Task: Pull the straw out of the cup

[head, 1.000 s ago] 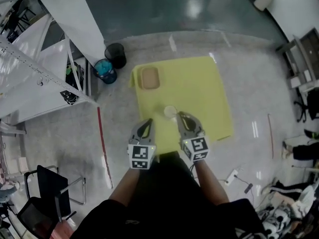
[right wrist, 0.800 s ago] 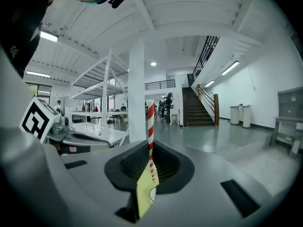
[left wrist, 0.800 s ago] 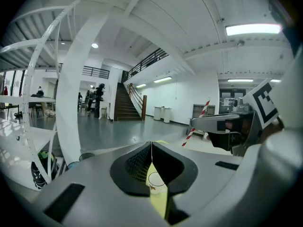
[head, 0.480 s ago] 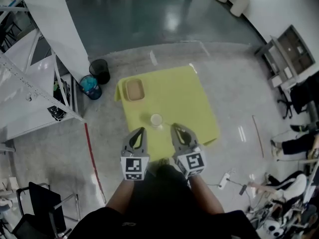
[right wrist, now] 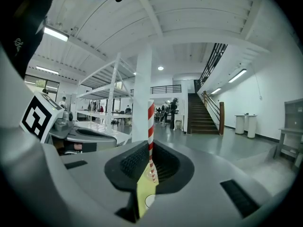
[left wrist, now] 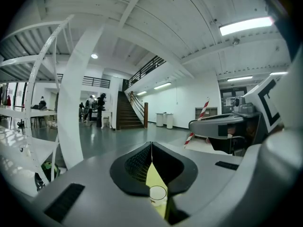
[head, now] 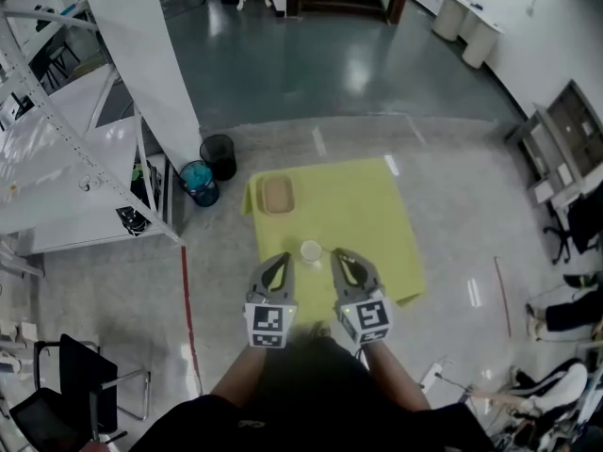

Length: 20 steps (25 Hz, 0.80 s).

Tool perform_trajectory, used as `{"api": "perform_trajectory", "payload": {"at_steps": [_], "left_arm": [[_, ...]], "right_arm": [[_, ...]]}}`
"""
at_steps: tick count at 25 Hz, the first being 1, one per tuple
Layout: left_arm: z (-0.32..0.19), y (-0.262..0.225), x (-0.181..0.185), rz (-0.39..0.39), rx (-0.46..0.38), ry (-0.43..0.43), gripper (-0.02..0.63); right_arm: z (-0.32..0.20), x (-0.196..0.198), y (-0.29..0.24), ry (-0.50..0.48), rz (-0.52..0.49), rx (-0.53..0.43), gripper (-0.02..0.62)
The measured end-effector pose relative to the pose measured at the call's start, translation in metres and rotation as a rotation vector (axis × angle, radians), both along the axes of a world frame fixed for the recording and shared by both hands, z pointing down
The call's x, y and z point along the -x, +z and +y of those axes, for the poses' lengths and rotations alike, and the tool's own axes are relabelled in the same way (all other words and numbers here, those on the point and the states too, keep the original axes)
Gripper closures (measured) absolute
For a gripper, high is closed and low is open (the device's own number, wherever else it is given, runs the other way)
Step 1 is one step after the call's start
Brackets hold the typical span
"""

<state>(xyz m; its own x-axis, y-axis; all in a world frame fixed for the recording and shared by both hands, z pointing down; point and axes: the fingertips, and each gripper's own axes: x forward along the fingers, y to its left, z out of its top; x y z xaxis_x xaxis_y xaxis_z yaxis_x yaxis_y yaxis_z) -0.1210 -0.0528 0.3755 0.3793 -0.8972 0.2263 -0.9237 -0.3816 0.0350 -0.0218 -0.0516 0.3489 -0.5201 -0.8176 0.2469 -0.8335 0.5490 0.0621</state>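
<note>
A white cup (head: 311, 250) stands upright on a yellow mat (head: 353, 210) on the floor; it also shows far below between the jaws as the cup (left wrist: 158, 194) and the cup (right wrist: 149, 201). My right gripper (head: 345, 264) is shut on a red-and-white striped straw (right wrist: 151, 126), which stands upright out of the jaws, clear of the cup. From the left gripper view the straw (left wrist: 202, 113) shows behind the right gripper. My left gripper (head: 279, 266) hangs beside the right one, its jaws closed together on nothing (left wrist: 151, 148). Both are high above the mat.
A tan tray (head: 277, 196) lies at the mat's far left corner. A black bin (head: 219, 149) and a blue-lined bin (head: 198, 179) stand left of the mat, next to a white pillar (head: 141, 55) and white racking (head: 57, 158). A black chair (head: 66, 389) is at bottom left.
Both grippers have risen and drawn back from the cup, which now looks smaller and lies beyond their tips. The right gripper stays shut on the straw.
</note>
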Motion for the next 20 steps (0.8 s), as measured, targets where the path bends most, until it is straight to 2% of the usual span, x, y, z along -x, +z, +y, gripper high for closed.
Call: {"api": "perform_trajectory", "payload": {"at_steps": [10,15,20], "left_arm": [[0.0036,-0.0023,-0.0033,-0.008,0.006,-0.030,0.561],[0.0045,0.0009,0.0004,-0.011,0.000,-0.024,0.561],[0.0063,0.0048,0.0031,-0.011,0.012,-0.032,0.561]], "right_arm": [[0.0011,0.0023,-0.0040,-0.053,-0.008,0.020,0.561],[-0.0009,0.0067,0.0018,-0.051,-0.032,-0.012,0.561],[0.0017,0.0073,0.0027,-0.047,-0.019,0.017,0.561]]}}
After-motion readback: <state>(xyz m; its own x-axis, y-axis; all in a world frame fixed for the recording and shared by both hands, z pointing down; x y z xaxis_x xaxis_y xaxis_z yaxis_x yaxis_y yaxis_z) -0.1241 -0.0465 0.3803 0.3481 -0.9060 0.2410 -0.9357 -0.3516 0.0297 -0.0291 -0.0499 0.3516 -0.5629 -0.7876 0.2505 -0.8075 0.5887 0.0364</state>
